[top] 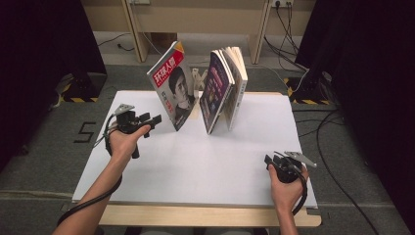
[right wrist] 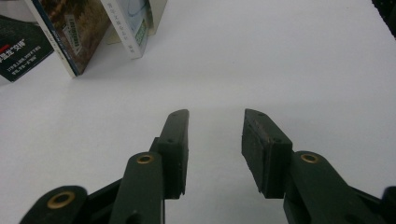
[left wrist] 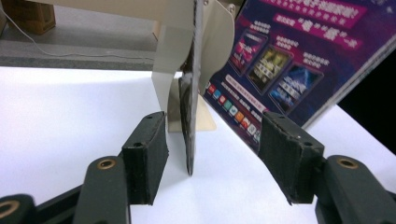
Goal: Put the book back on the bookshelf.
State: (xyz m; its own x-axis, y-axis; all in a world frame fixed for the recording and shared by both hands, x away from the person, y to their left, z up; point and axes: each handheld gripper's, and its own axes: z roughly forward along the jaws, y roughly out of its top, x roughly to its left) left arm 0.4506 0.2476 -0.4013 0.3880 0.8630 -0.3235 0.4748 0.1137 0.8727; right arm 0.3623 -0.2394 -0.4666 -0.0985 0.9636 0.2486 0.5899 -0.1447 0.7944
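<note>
- Magazine [top: 172, 85]: stands tilted on the white surface [top: 195, 161], at its far middle, leaning on a pale stand [left wrist: 205, 51]. Red masthead with large white Chinese characters; portrait cover. Seen edge-on in the left gripper view [left wrist: 189, 121].
- Left tongs [top: 152, 119]: open, jaws either side of the magazine's lower edge, pads not touching it [left wrist: 212, 154].
- Purple magazine [top: 215, 90]: just right of the first, upright and tilted; cover with rows of small pictures, app icons and Chinese captions too small to read [left wrist: 289, 56].
- Pale book [top: 236, 83]: leaning against the purple magazine's far side; spine print unreadable.
- Right tongs [top: 268, 160]: open, nothing between the jaws, near the surface's front right corner, well apart from the books [right wrist: 215, 149].
- Floor [top: 44, 147]: grey, with a dark "5" marked left of the surface; cables at right.
</note>
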